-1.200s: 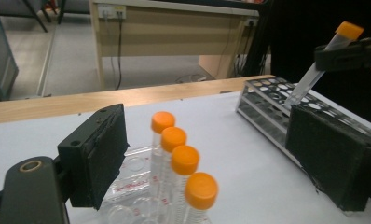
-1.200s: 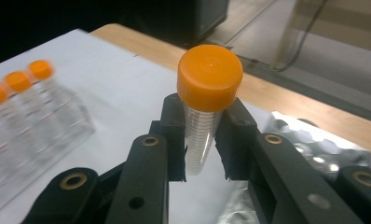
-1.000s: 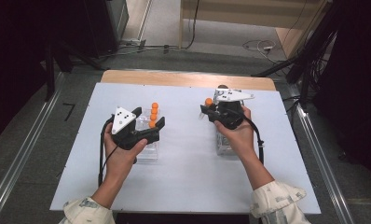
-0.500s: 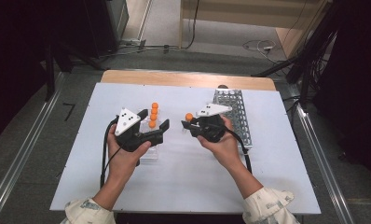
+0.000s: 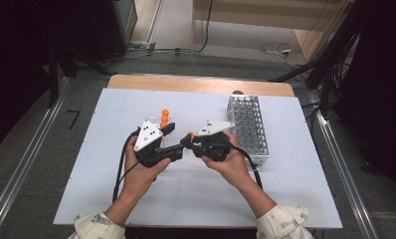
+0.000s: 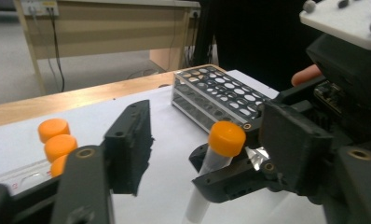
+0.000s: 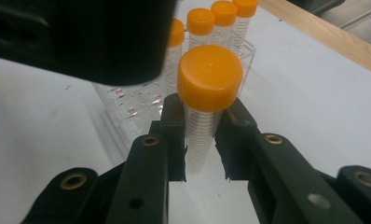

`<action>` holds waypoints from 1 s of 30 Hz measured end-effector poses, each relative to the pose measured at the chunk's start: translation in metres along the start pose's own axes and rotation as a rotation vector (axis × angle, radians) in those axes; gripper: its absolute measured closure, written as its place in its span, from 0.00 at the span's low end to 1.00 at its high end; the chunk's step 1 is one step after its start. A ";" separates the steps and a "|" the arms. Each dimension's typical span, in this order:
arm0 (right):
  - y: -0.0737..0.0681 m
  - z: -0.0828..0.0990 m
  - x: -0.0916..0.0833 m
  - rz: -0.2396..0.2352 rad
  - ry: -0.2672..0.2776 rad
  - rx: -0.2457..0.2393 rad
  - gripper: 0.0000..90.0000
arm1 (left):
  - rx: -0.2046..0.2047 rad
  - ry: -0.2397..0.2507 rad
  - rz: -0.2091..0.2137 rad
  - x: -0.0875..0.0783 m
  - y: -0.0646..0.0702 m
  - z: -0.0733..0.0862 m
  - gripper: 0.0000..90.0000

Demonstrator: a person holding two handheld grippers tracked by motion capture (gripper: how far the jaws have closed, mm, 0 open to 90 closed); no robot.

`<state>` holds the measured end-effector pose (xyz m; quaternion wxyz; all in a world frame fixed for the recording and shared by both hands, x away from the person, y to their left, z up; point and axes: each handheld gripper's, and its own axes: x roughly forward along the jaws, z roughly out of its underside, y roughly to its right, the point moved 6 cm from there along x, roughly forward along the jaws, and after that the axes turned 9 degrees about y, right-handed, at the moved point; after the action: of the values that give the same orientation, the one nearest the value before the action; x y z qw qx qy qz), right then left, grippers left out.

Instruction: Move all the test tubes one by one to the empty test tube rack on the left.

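A clear tube with an orange cap (image 7: 207,93) stands upright between my right gripper's (image 7: 200,135) jaws, which are shut on it just below the cap. In the high view the right gripper (image 5: 189,143) holds this tube (image 5: 190,135) at mid-table, tip to tip with my left gripper (image 5: 177,140). In the left gripper view the tube (image 6: 225,138) sits between the left gripper's (image 6: 207,135) two jaws. Those jaws have just been closing, but gaps show on both sides and they do not touch it.
A clear rack (image 5: 162,130) with orange-capped tubes (image 5: 164,117) stands just behind the left gripper. A perforated metal rack (image 5: 248,127) lies at the right. The white board's (image 5: 196,199) near half is bare, and a wooden table edge (image 5: 196,83) runs along the far side.
My right hand carried the tube leftward from the metal rack to the left gripper's jaws. The left jaws have narrowed around it. The left hand stayed in place.
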<state>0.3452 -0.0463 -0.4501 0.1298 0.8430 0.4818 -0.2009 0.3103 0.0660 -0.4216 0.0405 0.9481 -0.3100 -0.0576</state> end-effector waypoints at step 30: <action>-0.013 -0.001 0.004 -0.034 0.004 -0.007 0.80 | 0.019 -0.029 0.044 0.006 0.005 0.014 0.77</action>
<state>0.3365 -0.0361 -0.4512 0.1284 0.8345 0.4972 -0.1995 0.3107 0.0581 -0.4355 0.0281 0.9404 -0.3320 -0.0676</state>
